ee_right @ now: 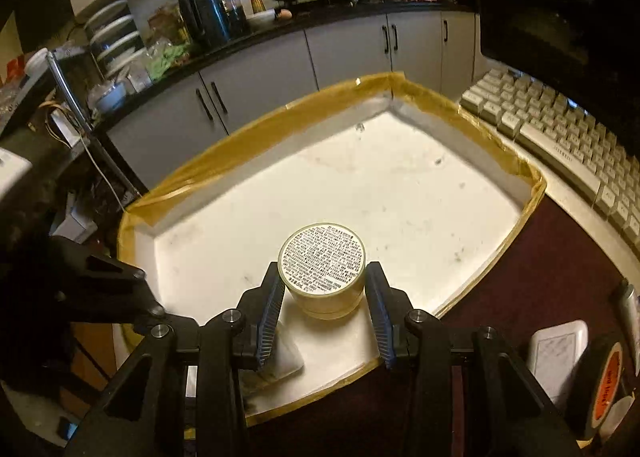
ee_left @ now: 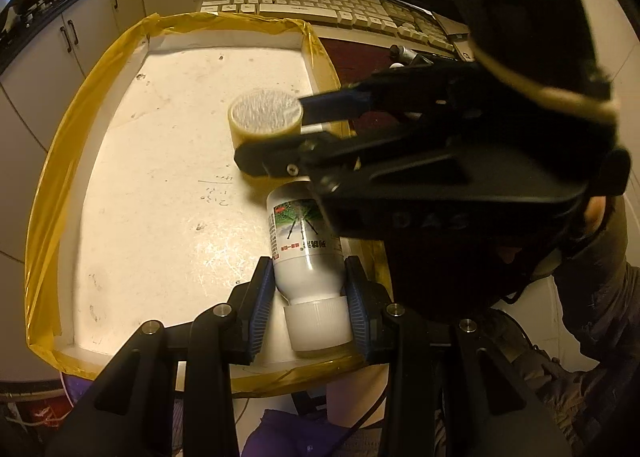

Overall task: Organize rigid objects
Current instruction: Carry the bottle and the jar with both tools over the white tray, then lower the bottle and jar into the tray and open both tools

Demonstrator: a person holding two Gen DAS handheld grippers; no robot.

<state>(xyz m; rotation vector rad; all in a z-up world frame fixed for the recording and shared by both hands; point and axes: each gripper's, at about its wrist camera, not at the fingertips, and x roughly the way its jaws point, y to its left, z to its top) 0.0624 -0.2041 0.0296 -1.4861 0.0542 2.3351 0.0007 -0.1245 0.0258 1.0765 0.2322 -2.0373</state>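
Observation:
A white tray (ee_left: 160, 161) with a yellow taped rim fills both views, also in the right wrist view (ee_right: 400, 185). A white bottle (ee_left: 306, 253) with a white cap lies in it near the front rim. My left gripper (ee_left: 308, 297) sits around the bottle, pads touching its sides. A round yellowish jar (ee_right: 323, 271) with a printed label on top stands in the tray; it also shows in the left wrist view (ee_left: 264, 119). My right gripper (ee_right: 324, 309) straddles the jar with a small gap at each pad; it also shows in the left wrist view (ee_left: 276, 133).
A beige keyboard (ee_right: 568, 137) lies beyond the tray's right side, also in the left wrist view (ee_left: 320, 5). A white box (ee_right: 556, 353) and a tape roll (ee_right: 604, 389) lie on the dark red mat at right. Kitchen cabinets (ee_right: 280, 69) stand behind.

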